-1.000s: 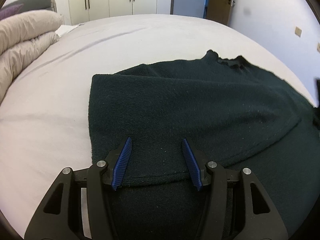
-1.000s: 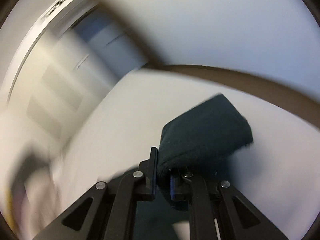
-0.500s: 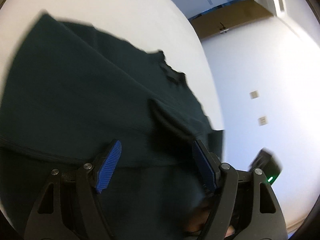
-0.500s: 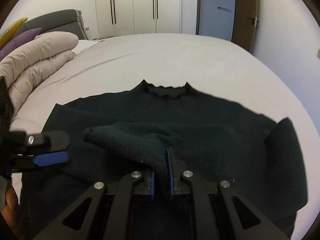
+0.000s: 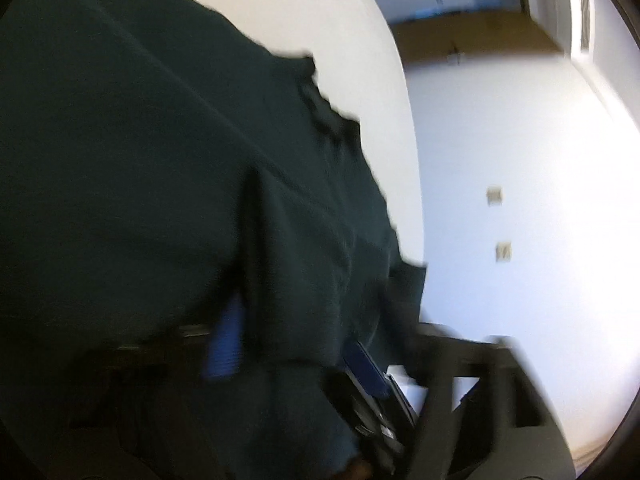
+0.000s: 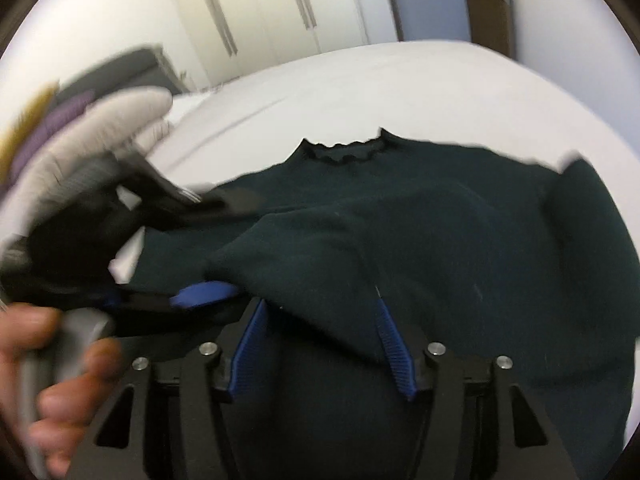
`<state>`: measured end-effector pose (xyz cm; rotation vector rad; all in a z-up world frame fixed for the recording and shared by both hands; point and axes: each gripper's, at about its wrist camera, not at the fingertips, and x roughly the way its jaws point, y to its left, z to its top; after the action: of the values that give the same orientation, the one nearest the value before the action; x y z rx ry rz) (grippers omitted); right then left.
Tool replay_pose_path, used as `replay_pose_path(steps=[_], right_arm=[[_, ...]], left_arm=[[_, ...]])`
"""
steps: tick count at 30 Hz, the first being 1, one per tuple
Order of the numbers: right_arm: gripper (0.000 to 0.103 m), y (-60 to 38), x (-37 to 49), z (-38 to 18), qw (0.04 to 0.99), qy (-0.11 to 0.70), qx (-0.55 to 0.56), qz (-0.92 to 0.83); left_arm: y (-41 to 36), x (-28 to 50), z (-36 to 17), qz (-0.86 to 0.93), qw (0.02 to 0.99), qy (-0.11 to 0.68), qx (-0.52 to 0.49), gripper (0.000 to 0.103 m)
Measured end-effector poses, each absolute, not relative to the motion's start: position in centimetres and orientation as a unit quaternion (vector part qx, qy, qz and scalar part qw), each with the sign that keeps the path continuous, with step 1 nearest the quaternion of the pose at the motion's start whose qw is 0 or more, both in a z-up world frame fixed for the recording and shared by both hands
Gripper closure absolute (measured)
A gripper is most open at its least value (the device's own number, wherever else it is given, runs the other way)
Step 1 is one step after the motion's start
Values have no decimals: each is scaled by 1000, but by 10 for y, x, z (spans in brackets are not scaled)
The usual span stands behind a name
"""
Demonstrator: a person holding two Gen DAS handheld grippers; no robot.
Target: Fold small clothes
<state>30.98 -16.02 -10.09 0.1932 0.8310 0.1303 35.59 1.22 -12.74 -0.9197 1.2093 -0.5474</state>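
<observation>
A dark green sweater point(image 6: 440, 232) lies flat on the white bed point(image 6: 360, 88), ruffled collar point(image 6: 344, 150) at the far side. One sleeve point(image 6: 304, 264) is folded across its body. My right gripper point(image 6: 320, 320) is open over the sleeve's end, its blue pads on either side of the cloth. My left gripper point(image 5: 288, 344) is open, blurred, with the sleeve fold point(image 5: 292, 280) between its pads. It also shows in the right wrist view point(image 6: 200, 294), coming in from the left, held by a hand point(image 6: 60, 380).
A beige duvet point(image 6: 92, 140) and purple pillow point(image 6: 60, 120) are piled at the bed's left. White wardrobes point(image 6: 256, 20) and a brown door point(image 6: 488, 4) stand behind. The bed's right edge point(image 5: 408, 152) meets a white wall point(image 5: 520, 200).
My right gripper has opened and let go of the sleeve, which now lies across the sweater. My left gripper has swung right and reached in at the sleeve fold.
</observation>
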Motion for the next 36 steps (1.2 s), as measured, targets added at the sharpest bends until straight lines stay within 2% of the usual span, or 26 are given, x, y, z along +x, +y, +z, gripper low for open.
replay_pose_path(steps=[2, 3, 4, 11, 15, 21, 26, 36], right_arm=[[43, -188, 288, -99, 898, 394, 181, 74], [43, -199, 282, -99, 892, 392, 213, 76], [43, -216, 273, -101, 882, 387, 258, 74], [43, -323, 225, -142, 785, 301, 542, 18], [40, -329, 239, -144, 764, 286, 577, 25], [40, -349, 262, -145, 756, 243, 608, 8], [41, -378, 263, -160, 713, 178, 677, 21], [44, -377, 272, -162, 714, 165, 680, 34]], left_arm=[[3, 359, -130, -241, 701, 549, -387, 79], [1, 359, -131, -240, 705, 548, -380, 88], [1, 358, -130, -236, 712, 546, -374, 93], [5, 351, -78, -212, 815, 465, -273, 95], [0, 347, -58, -210, 853, 426, -216, 95], [14, 348, -73, -187, 869, 421, -181, 95], [28, 351, -107, -164, 859, 444, -197, 94], [41, 340, -117, -180, 855, 447, -193, 91]])
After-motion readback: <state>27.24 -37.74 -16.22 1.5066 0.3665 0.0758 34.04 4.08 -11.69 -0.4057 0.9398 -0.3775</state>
